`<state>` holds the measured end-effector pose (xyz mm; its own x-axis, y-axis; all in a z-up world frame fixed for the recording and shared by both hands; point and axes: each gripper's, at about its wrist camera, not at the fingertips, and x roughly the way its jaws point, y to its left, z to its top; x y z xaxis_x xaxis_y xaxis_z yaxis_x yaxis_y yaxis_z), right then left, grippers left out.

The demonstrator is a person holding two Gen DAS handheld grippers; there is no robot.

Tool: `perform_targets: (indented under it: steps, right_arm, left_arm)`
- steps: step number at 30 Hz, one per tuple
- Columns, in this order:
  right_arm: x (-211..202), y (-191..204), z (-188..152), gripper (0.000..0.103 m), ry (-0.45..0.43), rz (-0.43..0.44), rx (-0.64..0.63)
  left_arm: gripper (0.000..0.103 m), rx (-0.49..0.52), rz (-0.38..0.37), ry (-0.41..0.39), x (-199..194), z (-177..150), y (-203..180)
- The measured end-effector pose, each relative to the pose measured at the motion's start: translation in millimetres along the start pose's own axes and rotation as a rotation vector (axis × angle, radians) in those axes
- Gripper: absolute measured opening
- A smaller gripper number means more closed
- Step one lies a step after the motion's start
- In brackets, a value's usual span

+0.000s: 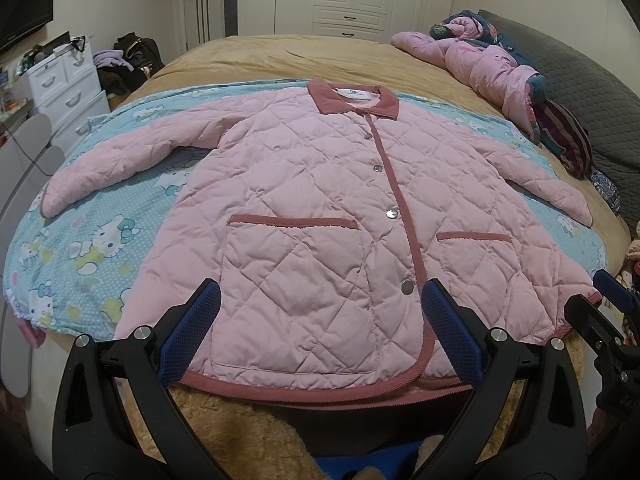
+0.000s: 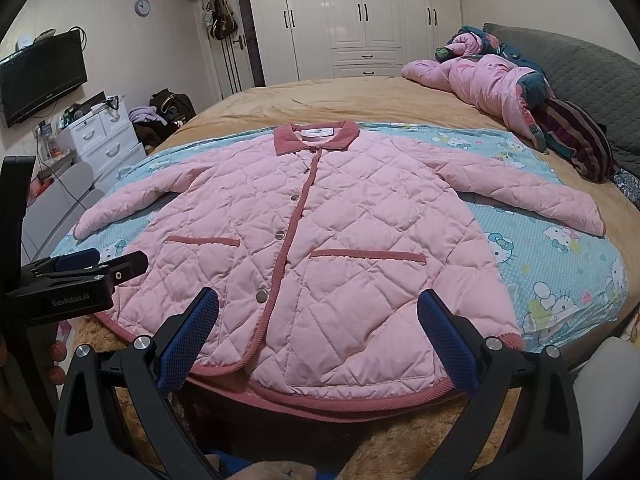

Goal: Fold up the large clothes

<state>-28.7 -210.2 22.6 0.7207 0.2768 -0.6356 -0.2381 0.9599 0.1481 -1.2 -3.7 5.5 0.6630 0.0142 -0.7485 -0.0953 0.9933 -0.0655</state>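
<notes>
A pink quilted jacket with a dusty-rose collar, snap buttons and two pockets lies flat, front up, sleeves spread, on a blue cartoon-cat sheet; it also shows in the right wrist view. My left gripper is open and empty, hovering over the hem near the lowest snap. My right gripper is open and empty, above the hem's right half. The right gripper shows at the left wrist view's right edge; the left gripper shows at the right wrist view's left edge.
The sheet covers a bed with a tan blanket. A heap of pink and dark clothes and a grey pillow lie at the far right. A white drawer unit stands left; white wardrobes stand behind.
</notes>
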Motion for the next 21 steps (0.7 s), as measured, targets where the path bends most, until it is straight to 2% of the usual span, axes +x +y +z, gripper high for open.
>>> perform_targets:
  steps: [21]
  right_arm:
    - [12.8, -1.2, 4.2, 0.099, 0.032, 0.008, 0.004]
  left_arm:
    - [0.094, 0.007, -0.002, 0.010, 6.4, 2.9, -8.7]
